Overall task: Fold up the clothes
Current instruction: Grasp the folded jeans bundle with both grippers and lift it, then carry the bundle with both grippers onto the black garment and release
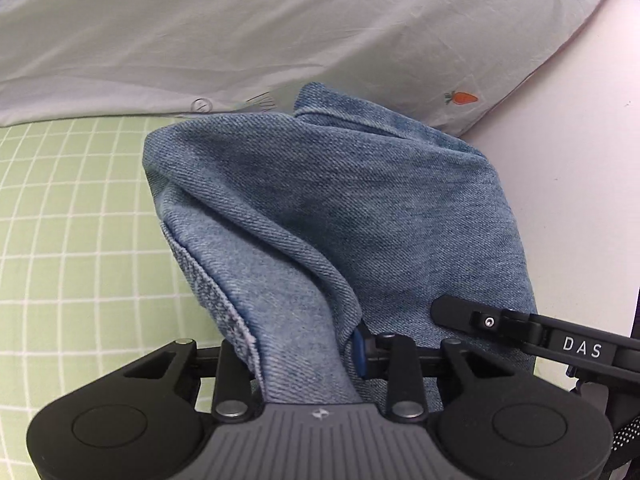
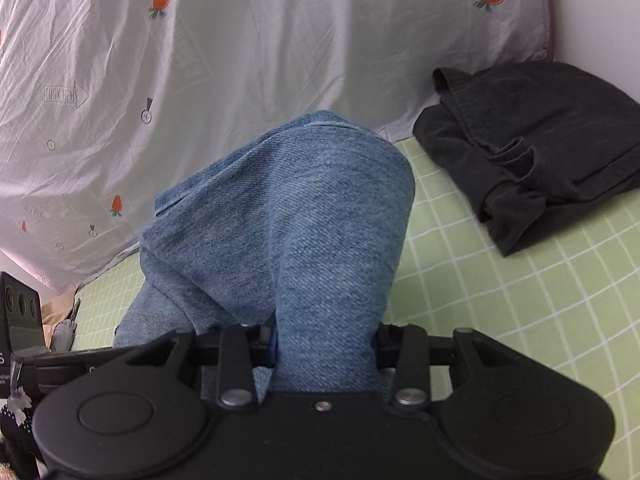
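A blue denim garment is bunched up and lifted over the green checked bed sheet. My left gripper is shut on its lower edge, and the cloth fills the gap and hides the fingertips. In the left wrist view the right gripper's black arm, marked DAS, lies against the denim at the lower right. In the right wrist view the same denim rises in a hump straight ahead. My right gripper is shut on a thick fold of it.
A folded black garment lies on the green sheet at the right. A white quilt with carrot prints is piled along the back. A white wall stands to the right in the left wrist view.
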